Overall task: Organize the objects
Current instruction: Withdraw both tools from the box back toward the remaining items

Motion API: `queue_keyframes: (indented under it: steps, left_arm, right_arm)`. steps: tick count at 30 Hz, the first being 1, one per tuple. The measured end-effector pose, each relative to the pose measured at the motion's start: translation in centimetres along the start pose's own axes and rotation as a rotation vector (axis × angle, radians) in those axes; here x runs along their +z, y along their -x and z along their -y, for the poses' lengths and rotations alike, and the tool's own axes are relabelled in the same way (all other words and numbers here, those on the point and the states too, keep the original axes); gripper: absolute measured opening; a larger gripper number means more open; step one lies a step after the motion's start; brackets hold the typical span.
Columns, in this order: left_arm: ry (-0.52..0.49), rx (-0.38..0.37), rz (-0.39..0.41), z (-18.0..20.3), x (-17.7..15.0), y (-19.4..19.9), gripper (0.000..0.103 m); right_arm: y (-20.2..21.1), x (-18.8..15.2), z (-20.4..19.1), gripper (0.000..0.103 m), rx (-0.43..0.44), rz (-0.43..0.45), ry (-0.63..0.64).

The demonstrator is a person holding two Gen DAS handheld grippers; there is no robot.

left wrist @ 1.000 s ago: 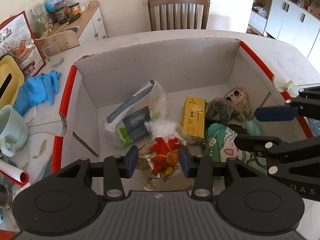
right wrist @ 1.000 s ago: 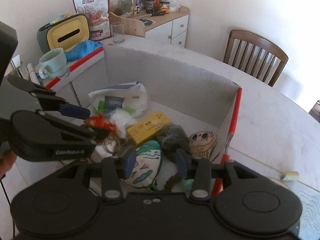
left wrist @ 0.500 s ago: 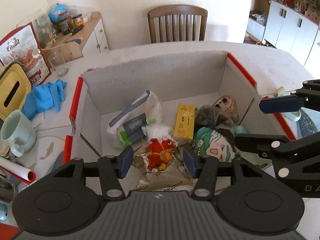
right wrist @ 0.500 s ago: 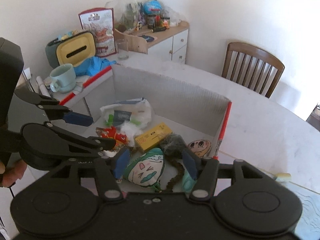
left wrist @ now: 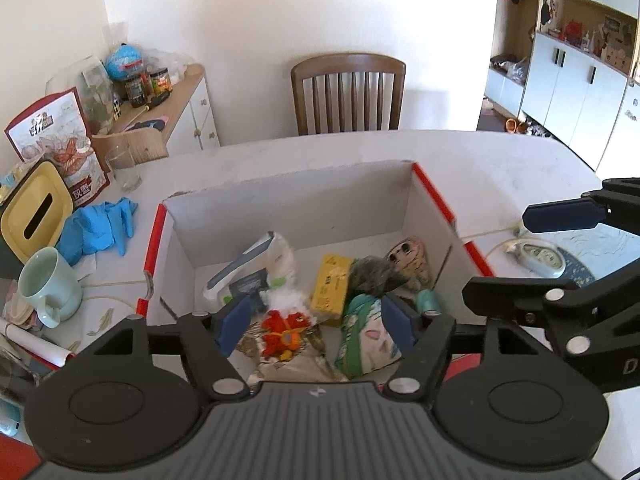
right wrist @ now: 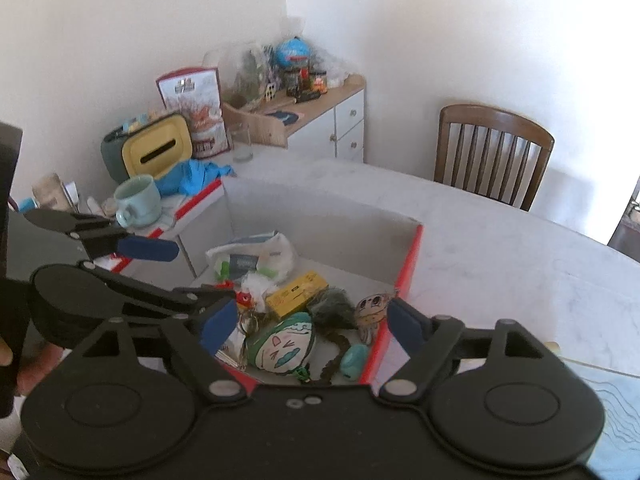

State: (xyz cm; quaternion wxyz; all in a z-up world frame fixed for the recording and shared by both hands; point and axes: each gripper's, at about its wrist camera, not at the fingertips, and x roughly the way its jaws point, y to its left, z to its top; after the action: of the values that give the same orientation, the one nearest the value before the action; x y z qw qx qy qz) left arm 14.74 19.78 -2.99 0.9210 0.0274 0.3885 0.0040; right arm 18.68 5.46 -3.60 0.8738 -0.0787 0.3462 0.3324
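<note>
Box (left wrist: 304, 208) holds toys | left gripper (left wrist: 314, 322), right gripper (right wrist: 308, 326) just opened, empty

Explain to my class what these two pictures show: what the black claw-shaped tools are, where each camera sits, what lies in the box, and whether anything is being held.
The black tools are two hand-held grippers, one in each of a person's hands; there is no robot. Each carries a camera that looks forward along its two blue-tipped fingers. One picture comes from the left gripper, the other from the right gripper, and each also catches the other tool at its edge.

Both hover over an open cardboard box on a white table. In the box lie a red toy, a yellow packet, a green-and-white cushion, a plastic bag and other small items. Beside it stand a mug and blue gloves.

Both grippers' jaws have just been opening, and neither holds anything.
</note>
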Motion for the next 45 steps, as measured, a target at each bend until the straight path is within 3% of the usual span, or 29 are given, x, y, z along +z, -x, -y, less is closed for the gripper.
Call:
queue_keyframes:
  steps: [3,9,17,21,28,37,45]
  left_arm:
    - [0.01,0.001,0.012,1.0,0.4,0.6,0.082]
    - [0.032,-0.026,0.024,3.0,1.0,1.3,0.084]
    - [0.063,-0.063,0.023,6.5,1.9,1.6,0.087]
    - [0.071,-0.073,0.033,8.6,2.3,1.5,0.095]
    - [0.048,-0.129,0.052,13.2,2.9,0.7,0.101]
    - [0.046,-0.19,0.052,19.6,2.6,-2.1,0.102]
    - [-0.082,-0.216,0.037,25.3,2.2,-4.7,0.102]
  right_arm:
    - [1.2,0.0,0.9,0.085,0.0,0.02,-0.012]
    - [3.7,-0.3,3.1,0.095,-0.002,0.064,-0.042]
    - [6.6,-1.2,7.2,0.1,-0.017,0.1,-0.085]
    - [7.7,-1.8,9.5,0.1,-0.026,0.11,-0.102]
    - [8.6,-3.3,14.0,0.1,-0.047,0.096,-0.119]
    - [8.2,-5.1,19.6,0.1,-0.054,0.053,-0.127]
    - [6.9,-6.2,24.5,0.097,-0.068,0.009,-0.103]
